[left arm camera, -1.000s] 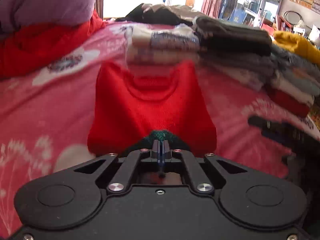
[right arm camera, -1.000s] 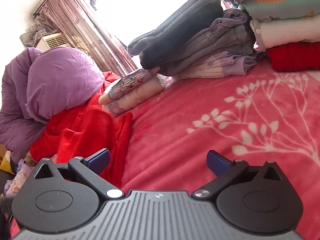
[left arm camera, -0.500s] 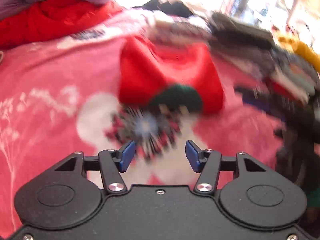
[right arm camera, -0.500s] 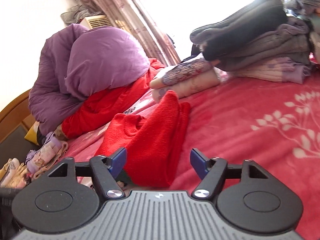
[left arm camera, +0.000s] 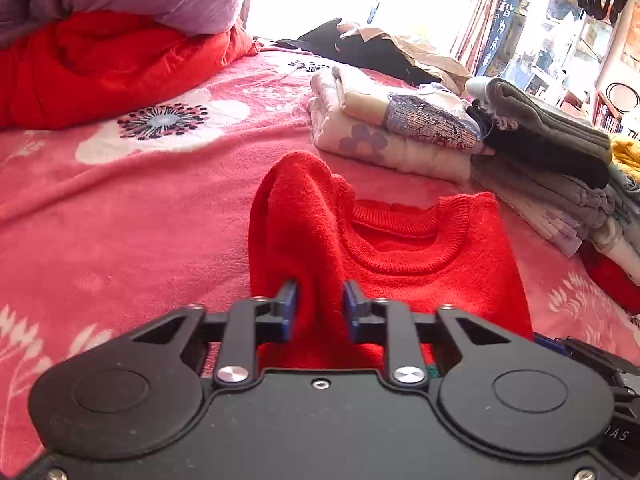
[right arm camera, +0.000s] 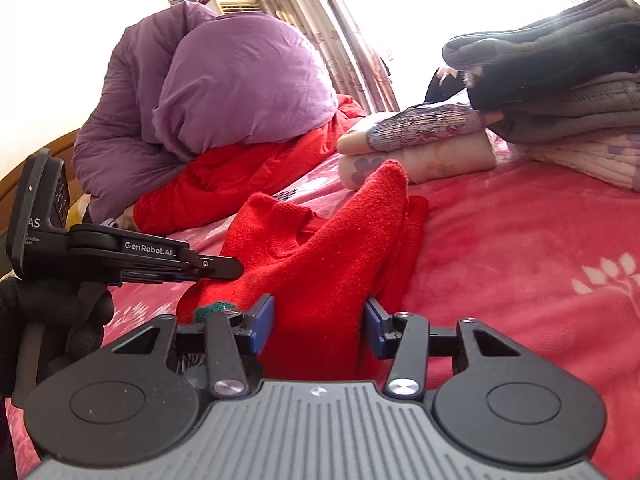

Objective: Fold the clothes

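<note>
A folded red sweater (left arm camera: 400, 248) lies on the pink flowered blanket (left arm camera: 120, 220), neckline facing away. My left gripper (left arm camera: 320, 308) is shut on its near left edge, and the fabric rises from there in a ridge. In the right wrist view the red sweater (right arm camera: 320, 248) bunches up between the pads of my right gripper (right arm camera: 318, 324), which is shut on the near right edge. A dark green patch (right arm camera: 216, 308) shows at the hem. The left gripper (right arm camera: 216, 268) appears there side-on, held by a black-gloved hand (right arm camera: 60, 320). The right gripper (left arm camera: 580, 356) shows at the lower right of the left wrist view.
Stacks of folded clothes (left arm camera: 400, 136) and grey garments (left arm camera: 552, 136) line the bed just beyond and right of the sweater. A purple duvet (right arm camera: 240, 80) sits on a red quilt (left arm camera: 100, 64) at the far left. Open blanket lies to the left.
The left gripper let go of the hem, opened, pulled back, then came forward and shut on the sweater's left edge. The right gripper swung left to the sweater and narrowed onto it.
</note>
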